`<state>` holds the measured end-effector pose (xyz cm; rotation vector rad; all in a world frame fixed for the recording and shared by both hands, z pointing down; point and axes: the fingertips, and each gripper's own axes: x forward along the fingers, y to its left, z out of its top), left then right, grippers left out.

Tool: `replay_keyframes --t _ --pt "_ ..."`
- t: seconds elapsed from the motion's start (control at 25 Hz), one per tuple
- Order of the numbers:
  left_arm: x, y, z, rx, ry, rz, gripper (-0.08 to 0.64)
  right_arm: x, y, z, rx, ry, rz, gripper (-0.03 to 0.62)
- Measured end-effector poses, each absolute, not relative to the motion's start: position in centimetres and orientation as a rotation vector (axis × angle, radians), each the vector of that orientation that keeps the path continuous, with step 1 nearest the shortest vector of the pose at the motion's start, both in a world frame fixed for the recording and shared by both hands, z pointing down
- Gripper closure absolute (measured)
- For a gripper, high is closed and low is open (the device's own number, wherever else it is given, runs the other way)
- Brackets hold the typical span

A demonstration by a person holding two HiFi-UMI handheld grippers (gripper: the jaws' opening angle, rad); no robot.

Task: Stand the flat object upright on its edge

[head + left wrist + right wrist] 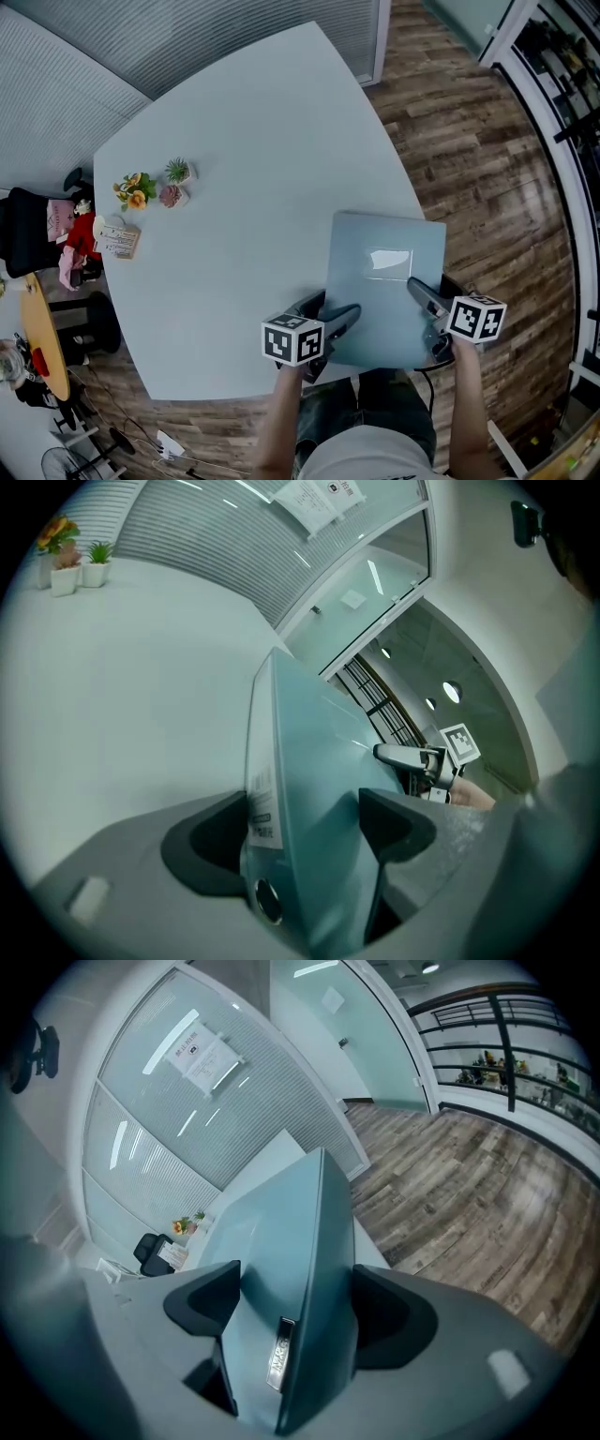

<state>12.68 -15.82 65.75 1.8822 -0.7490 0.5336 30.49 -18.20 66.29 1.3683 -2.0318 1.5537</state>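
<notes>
Both my left gripper (339,317) and my right gripper (418,289) were clamped on the closed laptop (384,272), dark wedge-shaped fingers (398,825) pressed against its two flat faces along the near edge. It was a thin, smooth, pale blue-grey slab with a glossy lid, held at the near corner of the matte pale table (262,159), partly over the wood-plank floor (469,159). Small potted plants (155,186) stood well apart, far left.

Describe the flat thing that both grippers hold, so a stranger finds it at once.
On the large white table, look at the near edge. A thin, pale blue-grey rectangular slab is there, clamped by the left gripper and the right gripper. It dwarfs the small potted plants.
</notes>
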Motion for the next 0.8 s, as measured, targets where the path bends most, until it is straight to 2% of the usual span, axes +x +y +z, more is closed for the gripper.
replay_keyframes --t 0.8 --pt "10.0 -19.6 57.1 2.164 -0.805 0.515 0.187 27.4 -21.5 55.3 1.445 -2.276 1.190 0.201"
